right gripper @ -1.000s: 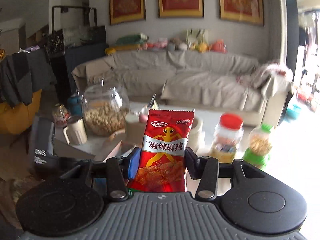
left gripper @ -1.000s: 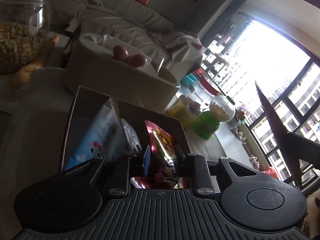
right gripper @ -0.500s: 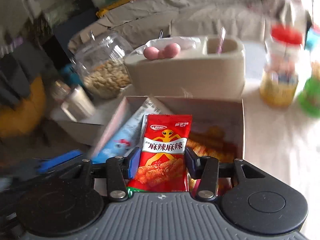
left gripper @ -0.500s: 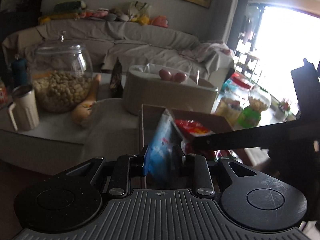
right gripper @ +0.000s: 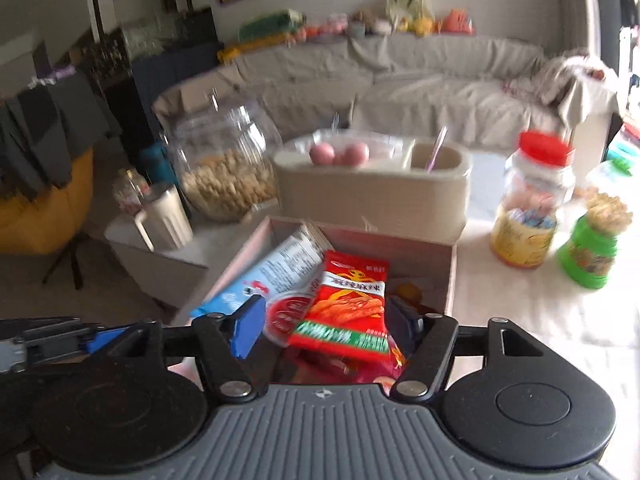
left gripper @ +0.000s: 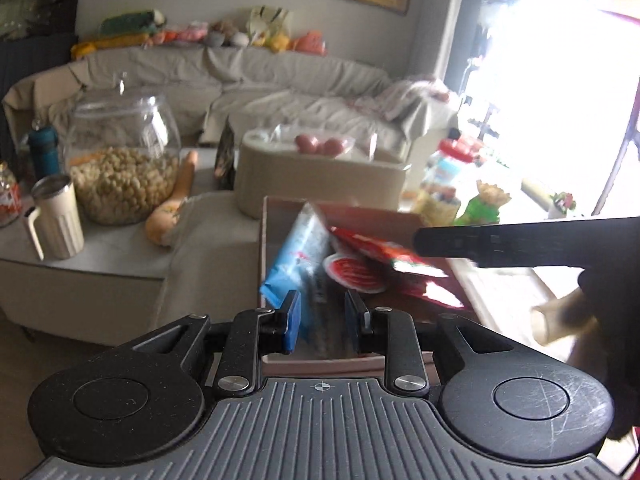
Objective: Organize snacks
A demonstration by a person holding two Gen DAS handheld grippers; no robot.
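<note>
**Red packet let go over the box**

The right gripper (right gripper: 326, 326) has just been opening; its jaws stand wide, and the red packet (right gripper: 348, 304) lies loose between them, tilted on the other snacks in the box (right gripper: 450, 268). The left gripper (left gripper: 322, 316) stands narrow around a blue packet (left gripper: 298, 256); whether it pinches it cannot be told. Next, the right gripper probably must draw back and seek another snack. The jar (right gripper: 528, 208) stands at 2 o'clock.

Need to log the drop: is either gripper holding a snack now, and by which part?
Neither. The right gripper has just opened, and the red snack packet lies loose in the brown cardboard box. The left gripper is open too.
</note>
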